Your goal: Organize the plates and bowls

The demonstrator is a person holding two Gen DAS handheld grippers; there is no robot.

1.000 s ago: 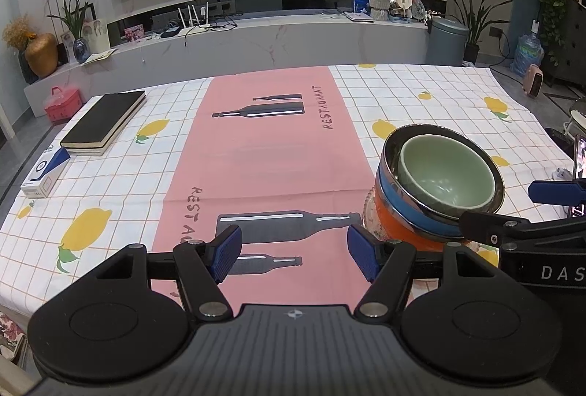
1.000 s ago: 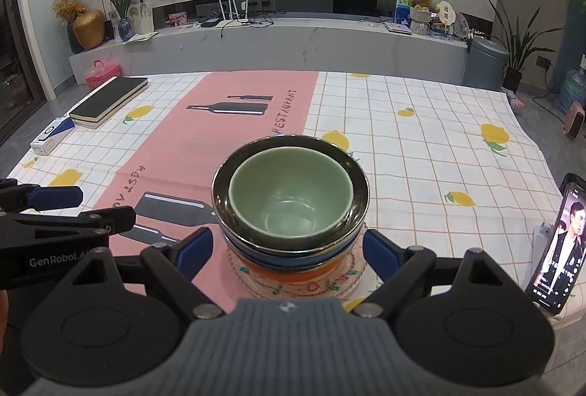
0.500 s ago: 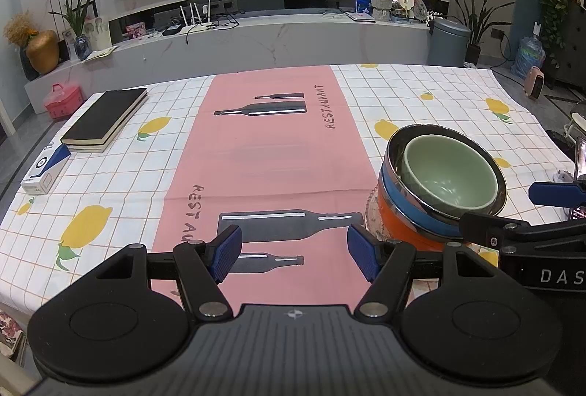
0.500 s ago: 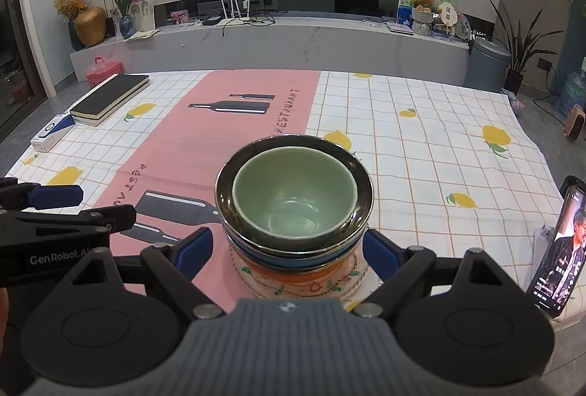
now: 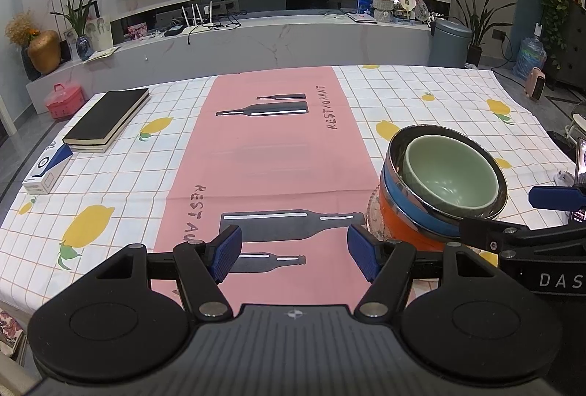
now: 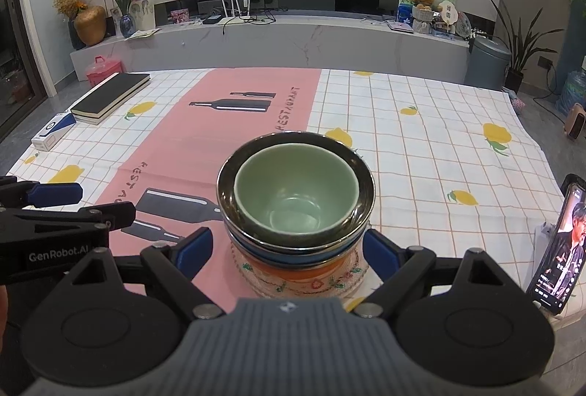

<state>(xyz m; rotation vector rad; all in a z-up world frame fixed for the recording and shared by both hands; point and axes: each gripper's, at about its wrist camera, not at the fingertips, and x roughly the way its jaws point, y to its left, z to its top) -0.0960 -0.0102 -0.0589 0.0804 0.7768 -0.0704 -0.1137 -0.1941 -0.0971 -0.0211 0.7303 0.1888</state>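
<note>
Through my left wrist camera, my left claw hangs released over the pink strip of the tablecloth, its blue pads spread wide with nothing between them. The stack of bowls stands to its right on the worktop: a green bowl nested in a shiny metal bowl, with a blue bowl and an orange bowl below. My right claw's arm reaches in at the right edge. A black book and a small white-and-blue box lie far left.

Through my right wrist camera, my right claw is released too, its blue pads standing either side of the stack's base, apart from it. The green bowl sits on top, and the whole pile rests on a patterned glass plate. A phone leans upright at the right edge, screen lit.
</note>
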